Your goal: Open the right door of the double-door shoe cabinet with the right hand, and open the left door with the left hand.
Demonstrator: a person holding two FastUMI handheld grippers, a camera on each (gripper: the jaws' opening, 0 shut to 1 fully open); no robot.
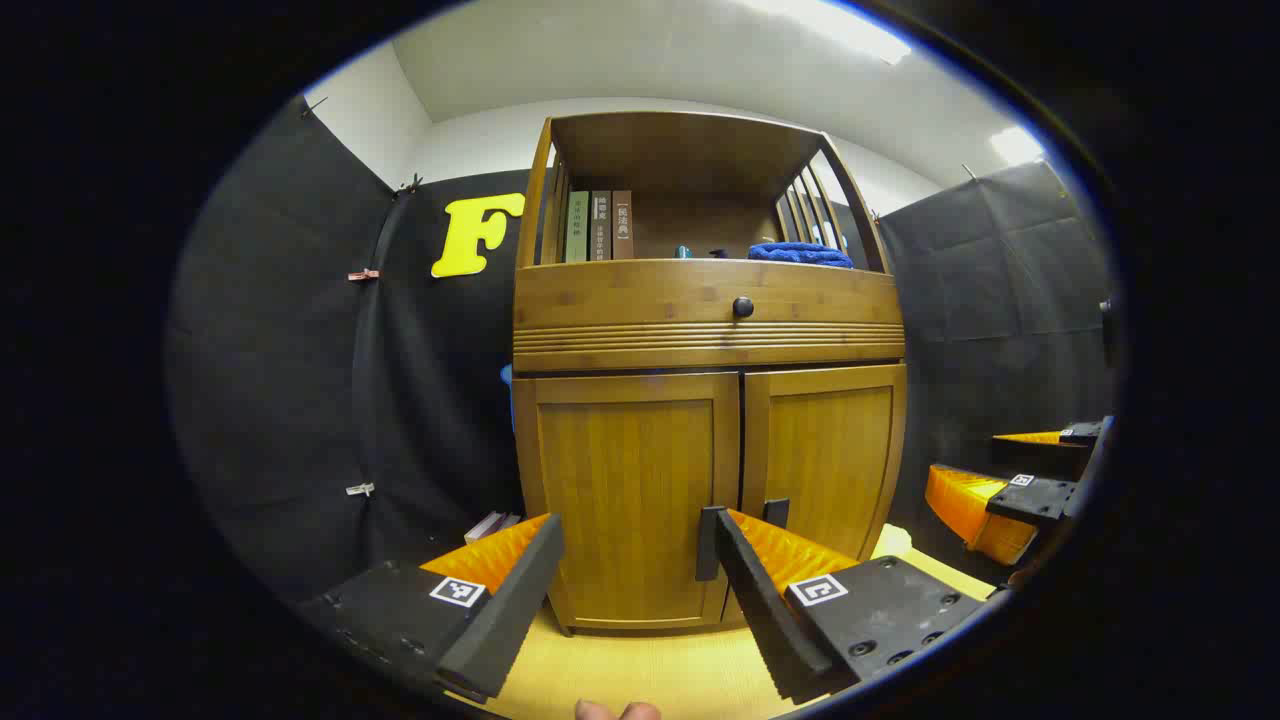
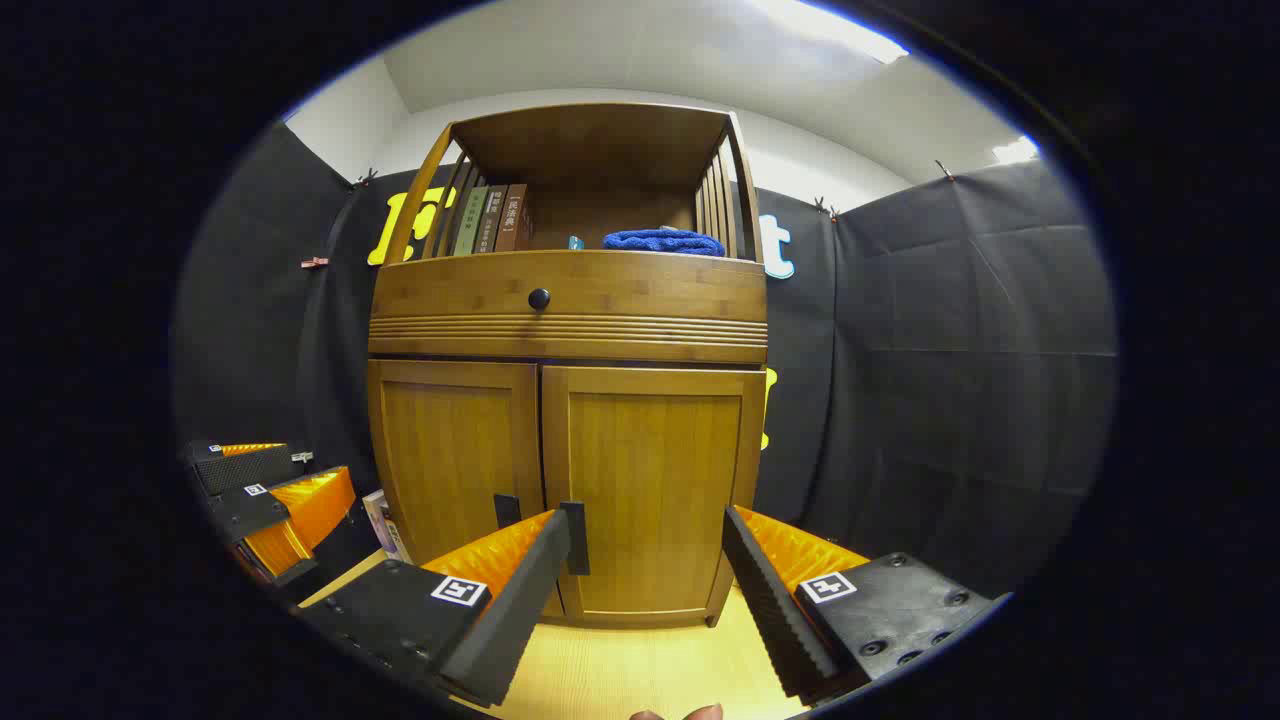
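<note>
Both doors of the shoe cabinet [image 1: 708, 400] are shut, and it fills the middle of each view. In the left gripper view my left tool [image 1: 630, 560] gapes wide with nothing in it, low in the frame before the left door [image 1: 628, 490]. In the right gripper view my right tool [image 2: 650, 555] is equally wide and bare, below the right door [image 2: 655, 490], its handle [image 2: 574, 537] at lower centre.

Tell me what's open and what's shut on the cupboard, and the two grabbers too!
Right door: shut.
Left door: shut.
Drawer: shut.
Blue towel: folded on the shelf.
Books: standing upright.
Left gripper: open, holding nothing.
Right gripper: open, holding nothing.
</note>
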